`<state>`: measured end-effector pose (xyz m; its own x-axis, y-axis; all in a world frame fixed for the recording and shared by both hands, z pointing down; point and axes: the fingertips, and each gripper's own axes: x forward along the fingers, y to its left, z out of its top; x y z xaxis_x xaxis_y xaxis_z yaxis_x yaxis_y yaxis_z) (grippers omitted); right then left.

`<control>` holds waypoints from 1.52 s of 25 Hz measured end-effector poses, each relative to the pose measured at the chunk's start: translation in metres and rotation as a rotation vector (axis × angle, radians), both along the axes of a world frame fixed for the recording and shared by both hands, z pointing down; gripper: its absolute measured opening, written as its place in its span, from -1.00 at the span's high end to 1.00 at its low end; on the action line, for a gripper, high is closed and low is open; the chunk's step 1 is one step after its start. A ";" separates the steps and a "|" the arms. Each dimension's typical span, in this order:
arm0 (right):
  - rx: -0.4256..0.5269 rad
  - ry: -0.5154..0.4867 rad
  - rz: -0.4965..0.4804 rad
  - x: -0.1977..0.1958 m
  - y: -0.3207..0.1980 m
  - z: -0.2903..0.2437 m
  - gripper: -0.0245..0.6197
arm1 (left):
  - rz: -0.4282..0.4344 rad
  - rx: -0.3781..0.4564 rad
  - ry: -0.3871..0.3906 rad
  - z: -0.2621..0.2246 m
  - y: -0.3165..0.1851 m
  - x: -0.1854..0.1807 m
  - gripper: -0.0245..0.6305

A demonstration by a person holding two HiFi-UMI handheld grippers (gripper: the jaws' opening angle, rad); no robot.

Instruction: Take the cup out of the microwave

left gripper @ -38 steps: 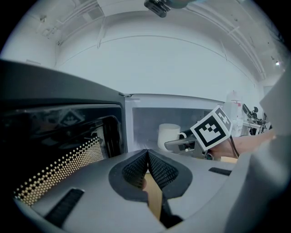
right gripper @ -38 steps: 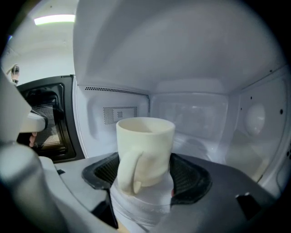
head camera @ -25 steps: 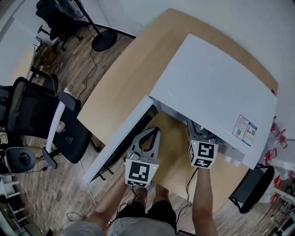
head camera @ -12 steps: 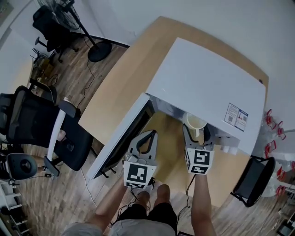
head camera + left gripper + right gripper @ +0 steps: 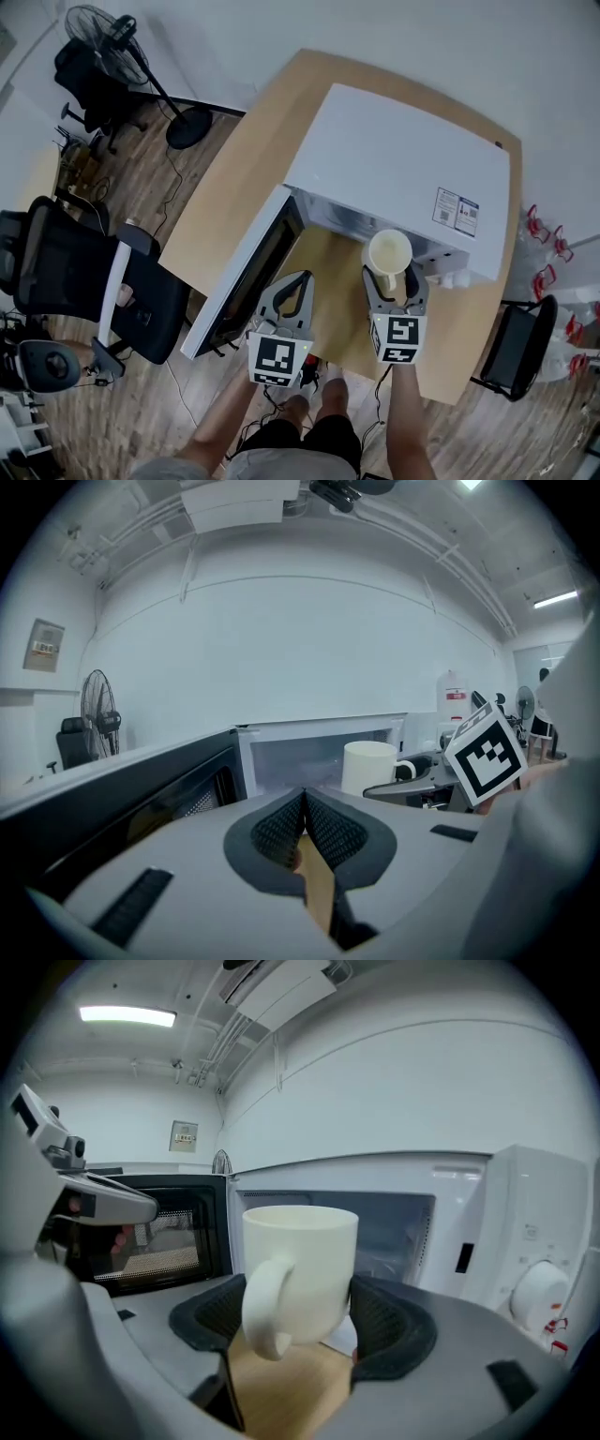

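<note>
R claw [image 5: 300,1321] is spread wide w/ both pads clamped on the sides of the white cup [image 5: 300,1260], handle toward the cam. That grip only reads in its own view. The head view adds the where: cup held up off the table [image 5: 225,187], just outside the microwave [image 5: 394,159] mouth, door [image 5: 239,281] hanging open at left. L claw [image 5: 305,829], per its own view, is pinched closed on nothing, near that door.

The microwave [image 5: 394,150] sticker [image 5: 456,211] print is too small to read.
</note>
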<state>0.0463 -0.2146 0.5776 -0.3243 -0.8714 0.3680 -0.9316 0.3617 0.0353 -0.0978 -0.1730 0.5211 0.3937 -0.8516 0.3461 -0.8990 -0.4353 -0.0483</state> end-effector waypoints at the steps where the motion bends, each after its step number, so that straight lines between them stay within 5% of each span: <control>1: -0.001 0.000 0.005 0.001 0.005 -0.002 -0.19 | 0.007 0.004 0.000 -0.002 0.002 0.001 0.86; 38: 0.103 -0.036 0.167 0.074 0.090 -0.162 -0.19 | 0.157 0.121 0.001 -0.105 0.019 0.048 0.86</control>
